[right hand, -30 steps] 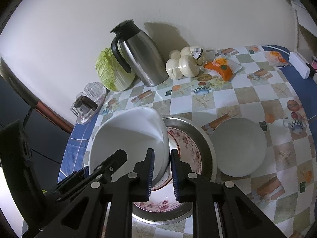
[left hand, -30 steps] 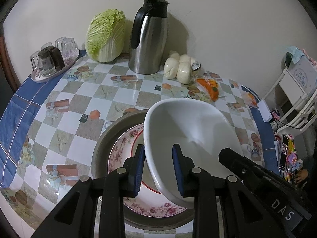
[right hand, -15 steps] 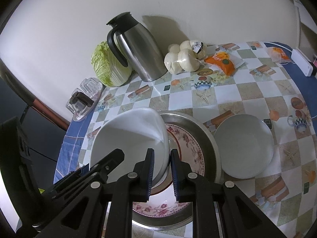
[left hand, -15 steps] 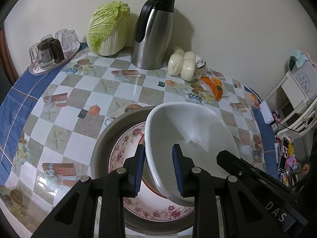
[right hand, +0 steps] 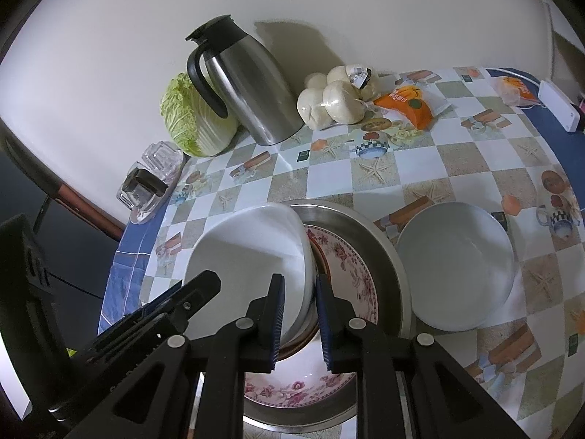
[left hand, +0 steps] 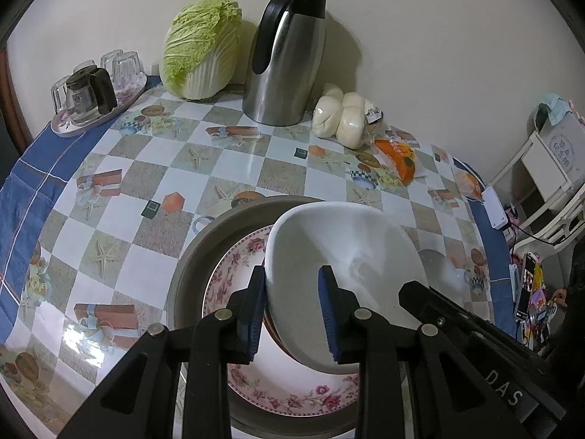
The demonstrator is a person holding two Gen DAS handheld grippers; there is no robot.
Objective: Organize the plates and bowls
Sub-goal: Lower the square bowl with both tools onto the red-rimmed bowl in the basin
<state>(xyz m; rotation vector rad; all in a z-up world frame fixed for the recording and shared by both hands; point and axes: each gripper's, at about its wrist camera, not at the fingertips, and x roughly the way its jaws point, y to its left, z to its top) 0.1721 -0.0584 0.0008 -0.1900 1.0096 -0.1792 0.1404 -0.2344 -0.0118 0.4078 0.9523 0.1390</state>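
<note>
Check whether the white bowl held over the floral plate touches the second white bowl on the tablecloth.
Apart. The right wrist view shows the held bowl left of the steel tray's rim, the second bowl right of it.

- round table under a checkered blue-bordered oilcloth (left hand: 109, 241)
- pale green napa cabbage (left hand: 203, 47) and steel thermal jug with black handle (left hand: 287, 55) by the wall
- bagged white steamed buns (left hand: 343, 115)
- orange snack packet (left hand: 398, 155)
- oval tray of upturned glasses (left hand: 91, 87)
- grey metal basin (right hand: 387, 274)
- empty white bowl (right hand: 457, 263) just beside the basin

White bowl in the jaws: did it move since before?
Yes, slightly down: the white bowl earlier hid the metal tray's far rim, which now shows above it.
</note>
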